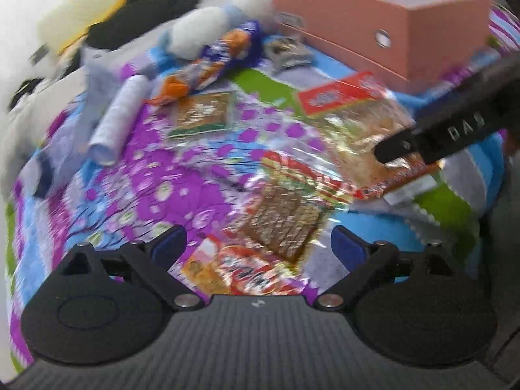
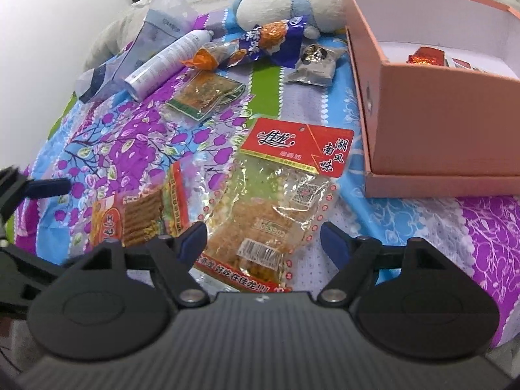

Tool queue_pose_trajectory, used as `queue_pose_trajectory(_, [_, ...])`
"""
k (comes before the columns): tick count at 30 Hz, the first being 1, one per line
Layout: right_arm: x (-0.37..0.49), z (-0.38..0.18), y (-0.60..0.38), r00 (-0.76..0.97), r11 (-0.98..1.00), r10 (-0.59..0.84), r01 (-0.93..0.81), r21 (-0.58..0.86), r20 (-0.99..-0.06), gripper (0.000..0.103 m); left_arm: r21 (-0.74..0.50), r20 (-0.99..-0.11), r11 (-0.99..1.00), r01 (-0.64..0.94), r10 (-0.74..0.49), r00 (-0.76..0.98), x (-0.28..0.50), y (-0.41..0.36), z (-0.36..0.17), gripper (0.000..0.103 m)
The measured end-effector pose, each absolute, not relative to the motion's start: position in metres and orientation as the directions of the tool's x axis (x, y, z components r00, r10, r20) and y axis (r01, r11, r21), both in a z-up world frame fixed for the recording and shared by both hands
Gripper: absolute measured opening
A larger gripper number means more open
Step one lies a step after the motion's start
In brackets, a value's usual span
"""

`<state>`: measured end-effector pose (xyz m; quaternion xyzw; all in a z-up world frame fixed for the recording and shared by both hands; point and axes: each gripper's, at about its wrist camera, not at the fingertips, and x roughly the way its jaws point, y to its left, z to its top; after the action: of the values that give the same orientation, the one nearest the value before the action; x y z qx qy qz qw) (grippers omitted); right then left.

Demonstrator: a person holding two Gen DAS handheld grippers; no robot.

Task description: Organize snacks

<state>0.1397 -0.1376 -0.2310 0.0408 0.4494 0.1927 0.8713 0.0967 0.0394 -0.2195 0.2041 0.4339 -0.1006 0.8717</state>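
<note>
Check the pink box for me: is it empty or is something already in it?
Not empty. The right wrist view looks into the open-topped pink box and shows a red packet lying inside, against its white lining.

The open box (image 2: 432,120) sits on the bedspread (image 2: 113,136), and everything else lies to its left. A small packet (image 2: 425,56) lies inside it. Just beside its left wall lies a small foil pouch (image 2: 313,65), with a plush toy (image 2: 289,0) behind that. Left of the box's near corner lies the large snack bag (image 2: 276,204), and left of that a biscuit packet (image 2: 139,217). Farther left, well apart from the box, lie a flat packet (image 2: 204,97), a long wrapped snack (image 2: 253,44) and a spray can (image 2: 169,65).
</note>
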Motion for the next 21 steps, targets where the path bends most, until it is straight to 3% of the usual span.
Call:
queue_pose_trajectory(9, [0.148,-0.241,-0.137,0.502,0.920,0.379,-0.296,0.257,-0.778,0.081,0.314,-0.813,0.810,0.496,-0.040,0.580,0.112,0.026,-0.251,0.097])
queue_pose_trajectory(21, [0.150,-0.253,-0.116,0.486,0.888,0.384,-0.427,0.170,-0.785,0.080,0.099,-0.862,0.857,0.506,-0.180,0.474,0.139,0.051,-0.264,0.098])
